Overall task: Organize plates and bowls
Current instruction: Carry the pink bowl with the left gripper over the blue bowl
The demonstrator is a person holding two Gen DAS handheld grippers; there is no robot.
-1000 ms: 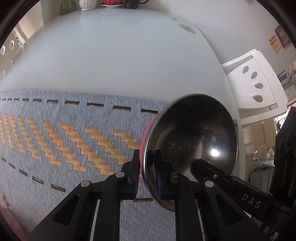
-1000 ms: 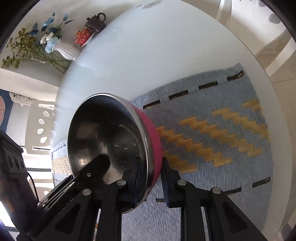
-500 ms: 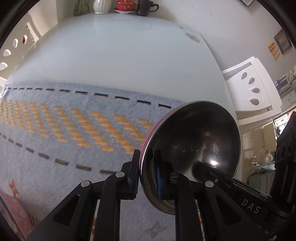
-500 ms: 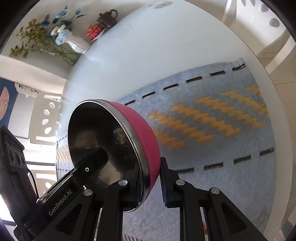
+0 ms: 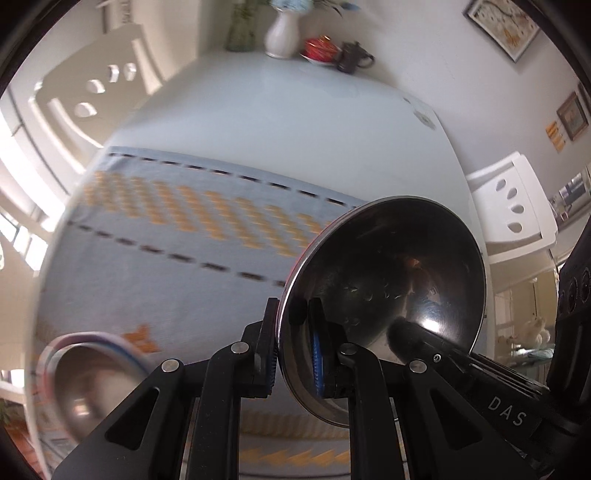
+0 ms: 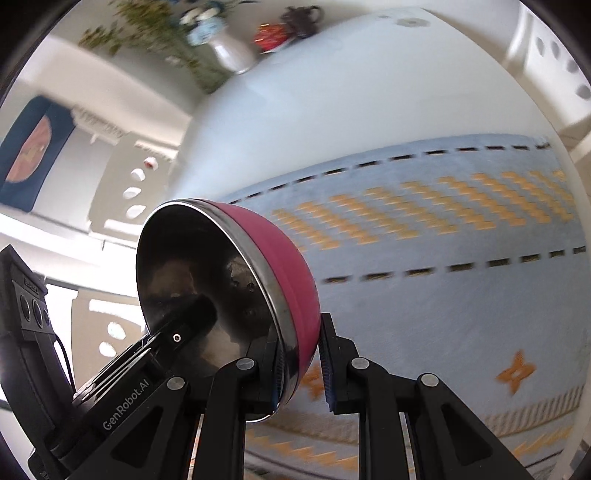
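Two bits of writing can be read: "DAS" on the black arm reaching into the left view from your right gripper, and "GenRobot.AI" on the arm reaching into the right view from your left gripper. Your left gripper [image 5: 293, 350] has its fingers closed on the rim of the pink bowl [image 5: 384, 306], one finger outside, one inside the steel hollow; your right gripper [image 6: 301, 365] pinches the same pink bowl [image 6: 291, 273] the same way from the opposite rim. The bowl is held tipped on edge, up off the blue mat [image 5: 177, 266], and its shiny inside holds nothing but reflections. Down at the mat's near left corner, in the left view, sits a second bowl [image 5: 88, 380], steel inside with a pale striped rim, blurred and partly cut off by the lens edge; you cannot tell whether anything lies in it. Beyond the mat's far edge, across the bare white tabletop [image 5: 280, 122], stand a white vase [image 5: 281, 35], a red dish [image 5: 320, 48] and a dark teapot [image 5: 351, 57], all too soft to read.
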